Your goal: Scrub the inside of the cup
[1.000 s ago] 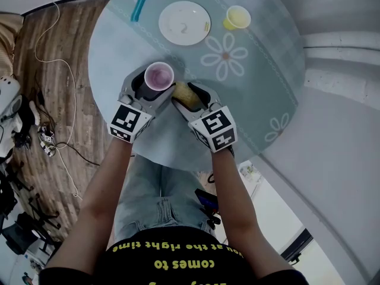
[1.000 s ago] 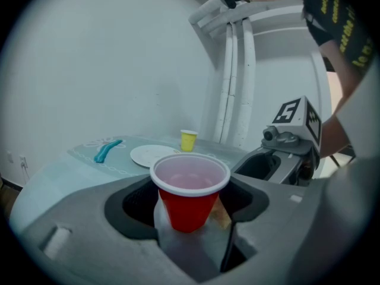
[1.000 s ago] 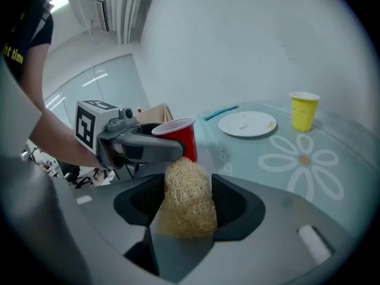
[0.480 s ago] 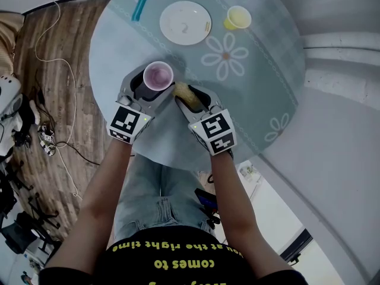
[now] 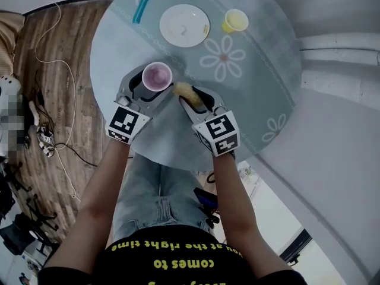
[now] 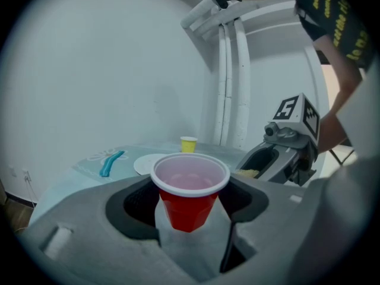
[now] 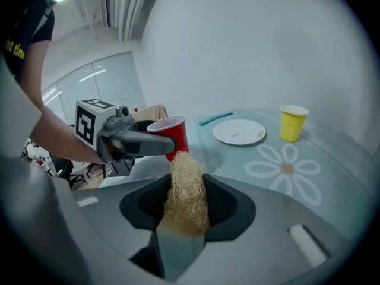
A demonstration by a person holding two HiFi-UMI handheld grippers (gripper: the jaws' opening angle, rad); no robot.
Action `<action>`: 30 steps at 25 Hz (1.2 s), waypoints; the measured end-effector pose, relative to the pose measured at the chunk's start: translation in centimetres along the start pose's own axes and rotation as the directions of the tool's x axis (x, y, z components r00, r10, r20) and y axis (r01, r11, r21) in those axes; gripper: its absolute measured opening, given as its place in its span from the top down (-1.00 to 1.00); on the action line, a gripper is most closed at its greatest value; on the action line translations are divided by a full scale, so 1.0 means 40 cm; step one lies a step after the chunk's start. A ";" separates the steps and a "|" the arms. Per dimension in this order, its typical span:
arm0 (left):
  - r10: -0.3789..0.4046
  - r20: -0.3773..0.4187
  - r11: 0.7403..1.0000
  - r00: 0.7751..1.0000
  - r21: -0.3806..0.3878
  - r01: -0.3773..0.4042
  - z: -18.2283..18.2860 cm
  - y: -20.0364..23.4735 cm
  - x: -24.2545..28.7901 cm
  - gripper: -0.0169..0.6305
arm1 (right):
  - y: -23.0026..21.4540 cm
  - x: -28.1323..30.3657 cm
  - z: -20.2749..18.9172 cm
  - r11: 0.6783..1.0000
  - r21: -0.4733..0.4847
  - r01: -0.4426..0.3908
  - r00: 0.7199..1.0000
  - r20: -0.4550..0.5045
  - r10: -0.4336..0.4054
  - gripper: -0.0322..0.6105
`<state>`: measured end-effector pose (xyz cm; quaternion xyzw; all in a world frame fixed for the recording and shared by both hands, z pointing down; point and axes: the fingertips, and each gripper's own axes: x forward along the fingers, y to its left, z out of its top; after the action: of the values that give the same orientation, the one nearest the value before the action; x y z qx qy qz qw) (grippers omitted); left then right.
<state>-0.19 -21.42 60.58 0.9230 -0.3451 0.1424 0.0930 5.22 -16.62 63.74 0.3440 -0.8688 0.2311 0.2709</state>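
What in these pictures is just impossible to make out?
Red cup: its lower half, in the head view, hidden by the left gripper holding it.
Scrubber: its lower end, in the right gripper view, sunk between the right gripper's closing jaws.
Plate: the small marks on it, too small in every view.
Blue object: head view, too small to identify.

red cup (image 6: 189, 209), straw-yellow scrubber (image 7: 187, 195), yellow cup (image 5: 236, 20), white plate (image 5: 184, 25), teal stick (image 5: 148, 0) upper left, teal surface (image 5: 261, 82) with white daisy print

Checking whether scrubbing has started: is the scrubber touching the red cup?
Apart. The left gripper view shows the scrubber outside the cup, off to its right with a jaw between them.
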 end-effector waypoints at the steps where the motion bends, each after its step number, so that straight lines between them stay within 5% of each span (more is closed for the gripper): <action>1: 0.001 0.002 1.000 1.000 0.004 -0.001 0.004 0.001 -0.001 -0.04 | -0.003 -0.004 0.002 1.000 0.000 0.004 1.000 0.003 -0.004 0.39; 20: -0.019 0.031 0.995 0.999 0.094 0.016 0.110 -0.026 -0.050 -0.03 | -0.008 -0.119 0.126 0.995 -0.037 0.088 0.988 0.132 -0.082 0.41; 30: -0.004 0.079 0.993 0.997 0.121 -0.006 0.199 -0.050 -0.104 -0.03 | -0.009 -0.218 0.206 0.989 -0.006 0.149 0.958 0.248 -0.143 0.41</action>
<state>-0.26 -19.55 51.56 0.9316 -0.3398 0.1268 0.0229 8.29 -17.58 52.17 0.4301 -0.8707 0.1553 0.1813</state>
